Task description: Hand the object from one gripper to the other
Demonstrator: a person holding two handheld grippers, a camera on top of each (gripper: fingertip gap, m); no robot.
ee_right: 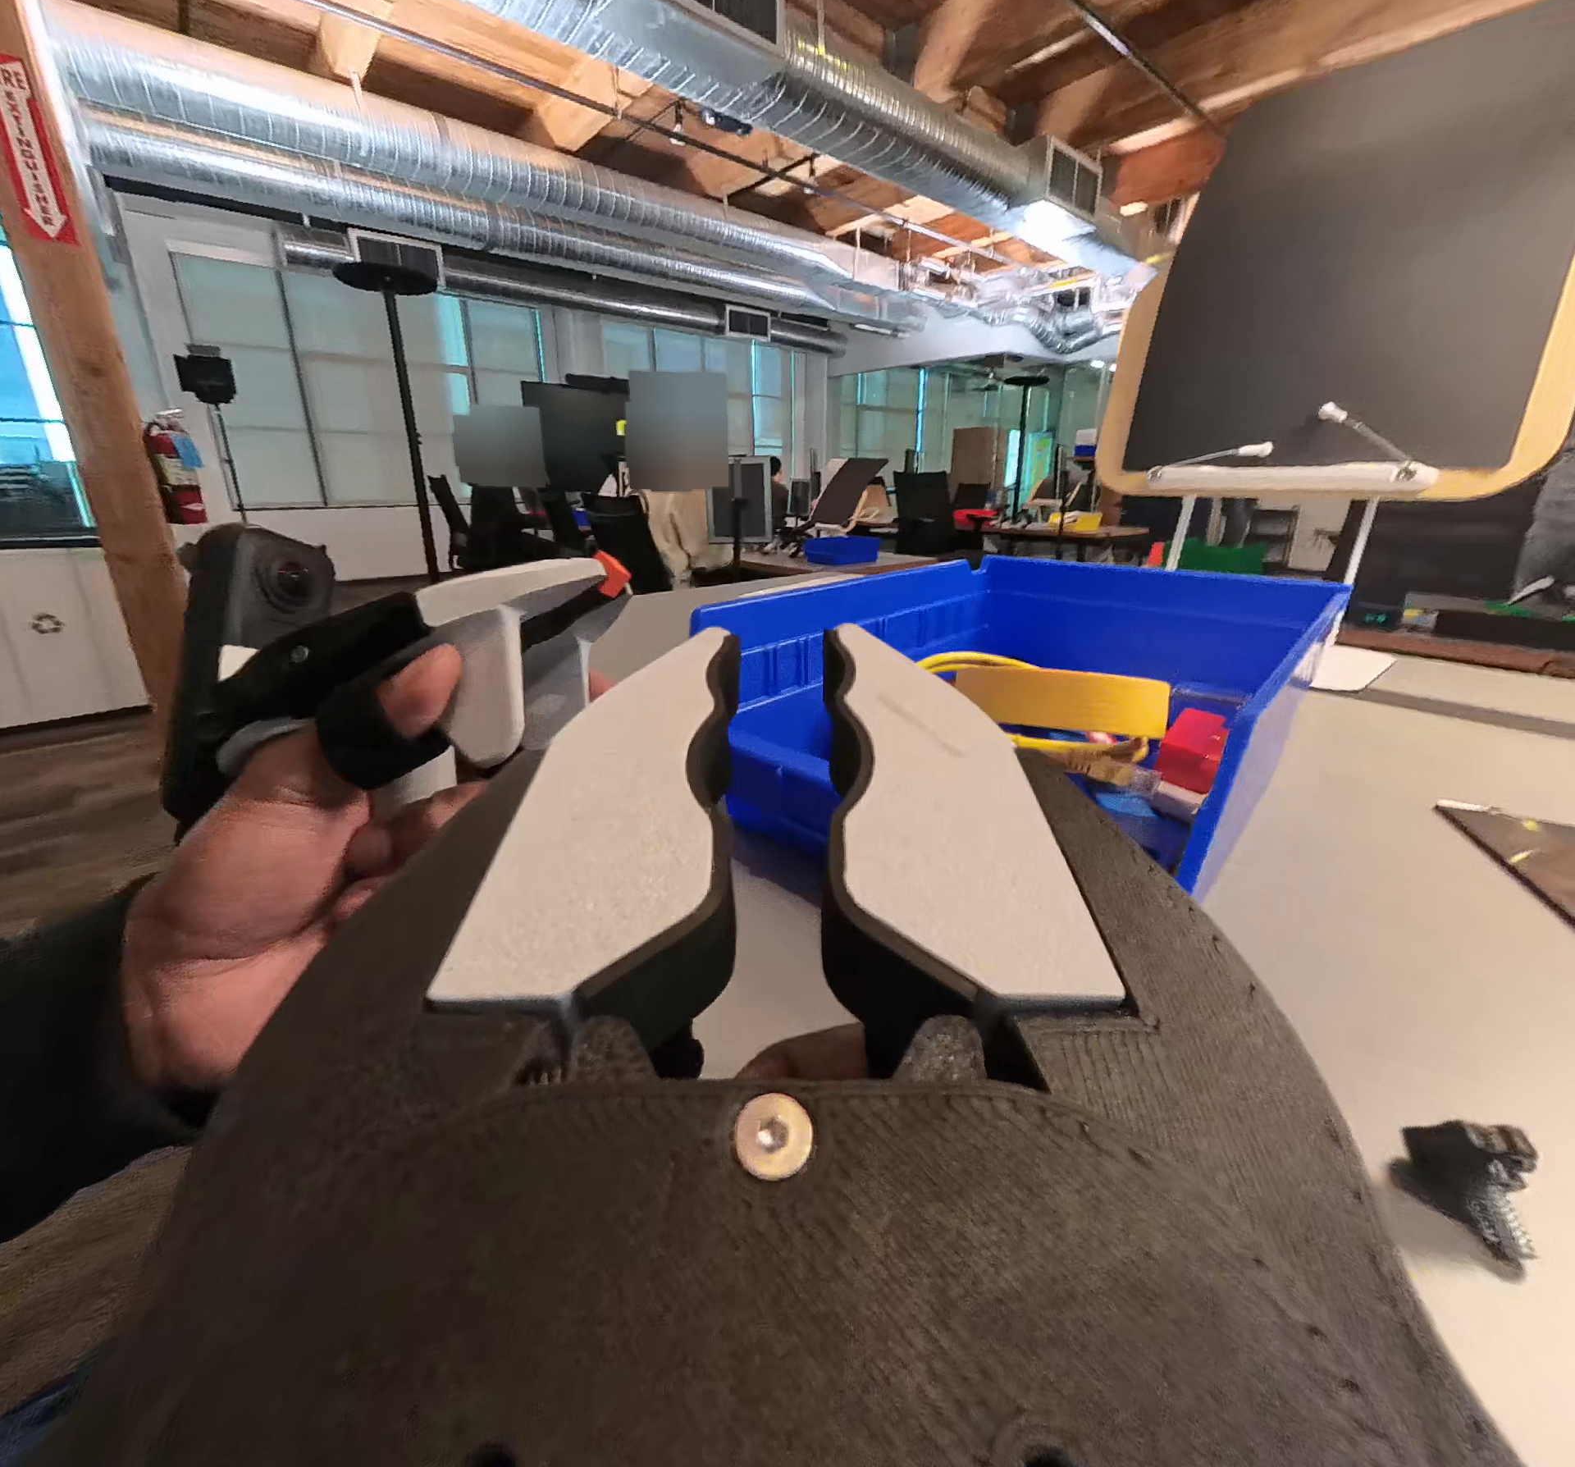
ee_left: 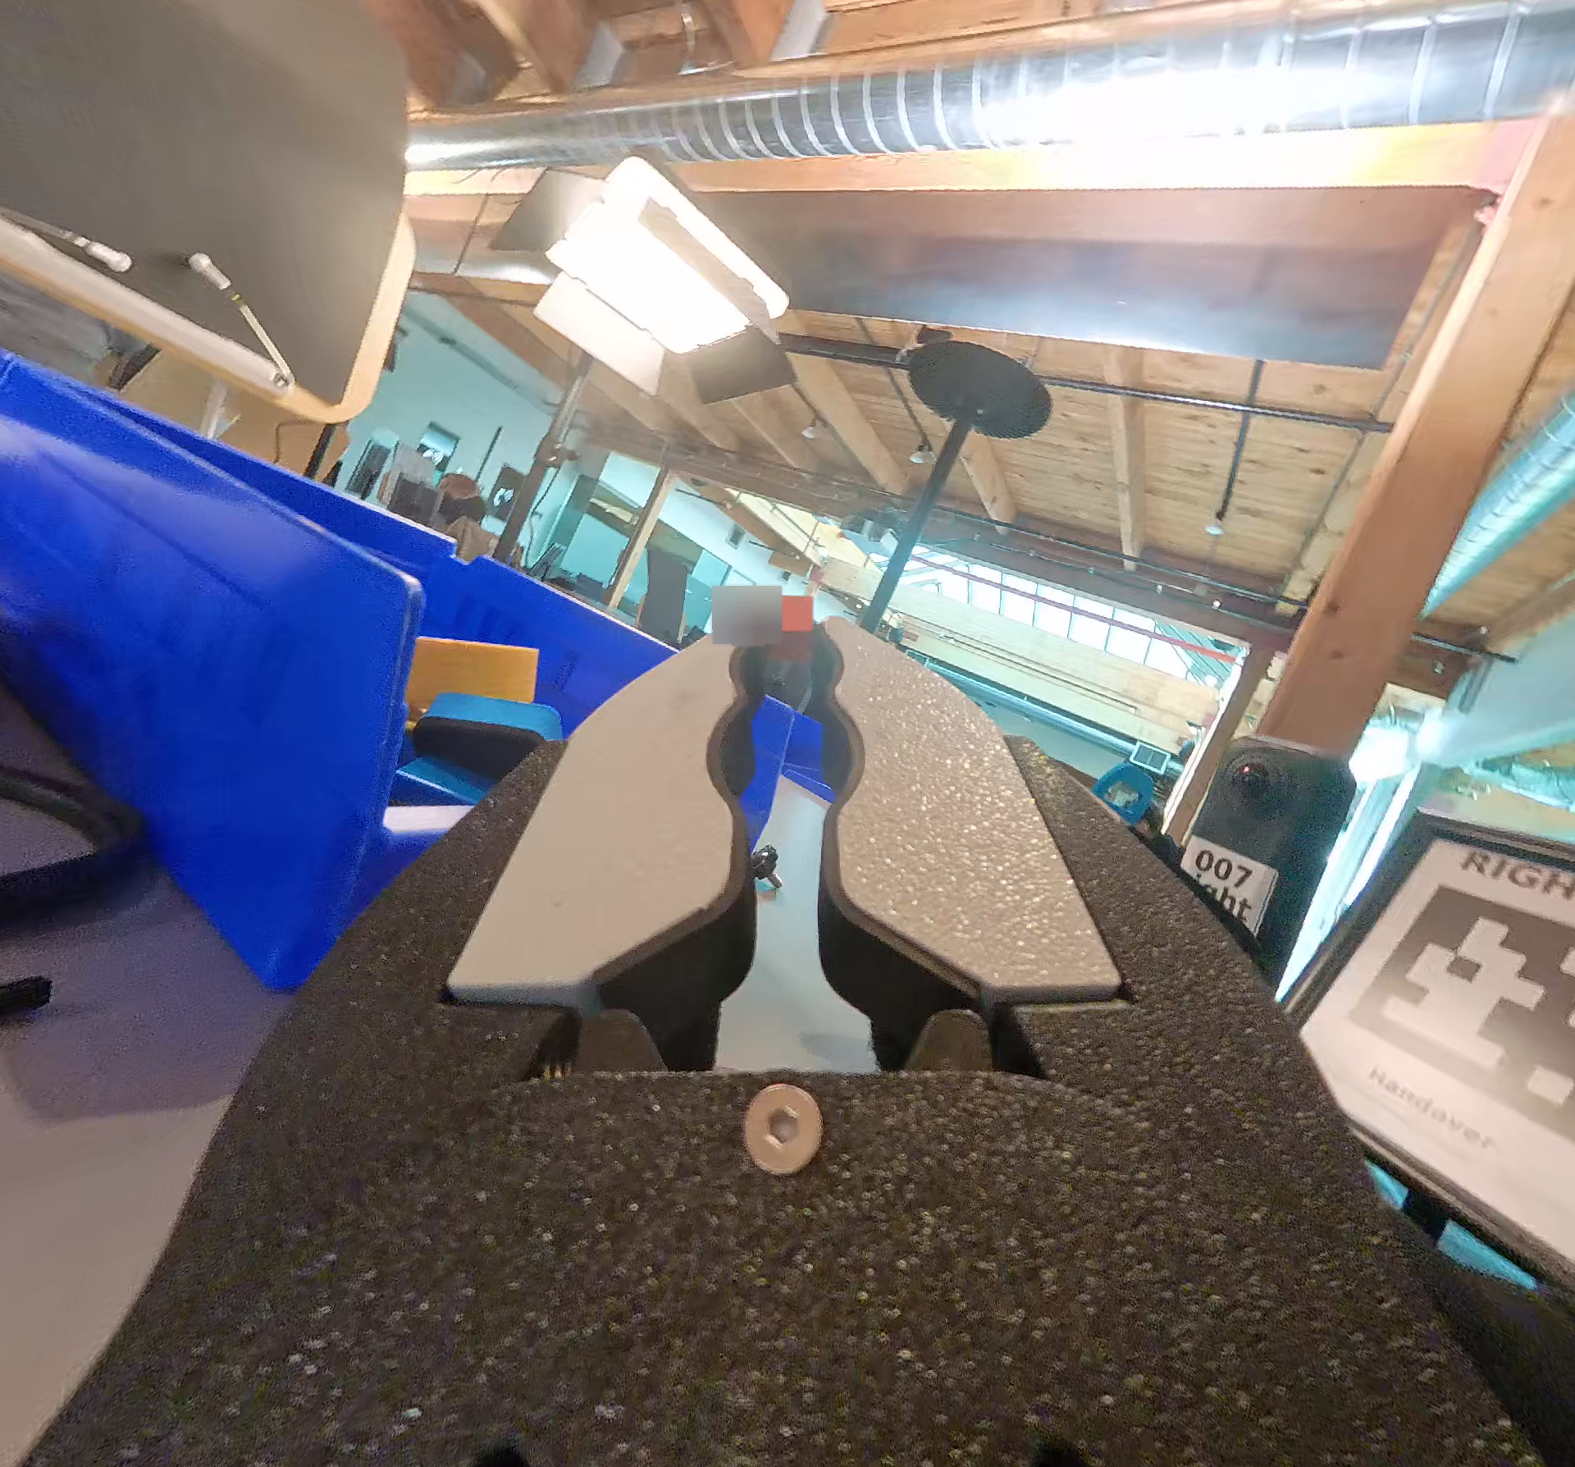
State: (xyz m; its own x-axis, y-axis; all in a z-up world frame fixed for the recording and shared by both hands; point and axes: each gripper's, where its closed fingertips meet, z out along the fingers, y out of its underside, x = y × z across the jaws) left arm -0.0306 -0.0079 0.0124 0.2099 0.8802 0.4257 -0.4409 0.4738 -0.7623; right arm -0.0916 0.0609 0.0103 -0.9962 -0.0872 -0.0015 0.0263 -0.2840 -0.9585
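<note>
My left gripper (ee_left: 782, 640) is shut on a small orange-red object (ee_left: 797, 620) pinched at its fingertips and held up in the air. In the right wrist view the left gripper (ee_right: 597, 574) shows at the left in a person's hand (ee_right: 281, 829), with the orange-red object (ee_right: 614, 572) at its tip. My right gripper (ee_right: 780, 642) is open and empty, its fingers a small gap apart, to the right of the left gripper and apart from the object. In the left wrist view only the right gripper's body with its marker tag (ee_left: 1449, 1000) shows, at the right edge.
A blue bin (ee_right: 1108, 608) stands on the grey table (ee_right: 1364, 957) ahead, holding a yellow cable (ee_right: 1074, 706) and a red block (ee_right: 1197, 744); it also shows at the left in the left wrist view (ee_left: 213, 659). A small black part (ee_right: 1474, 1179) lies on the table at right. A dark board on a stand (ee_right: 1364, 275) hangs above the bin. One gripper's finger ends stand about 10 cm off the other's.
</note>
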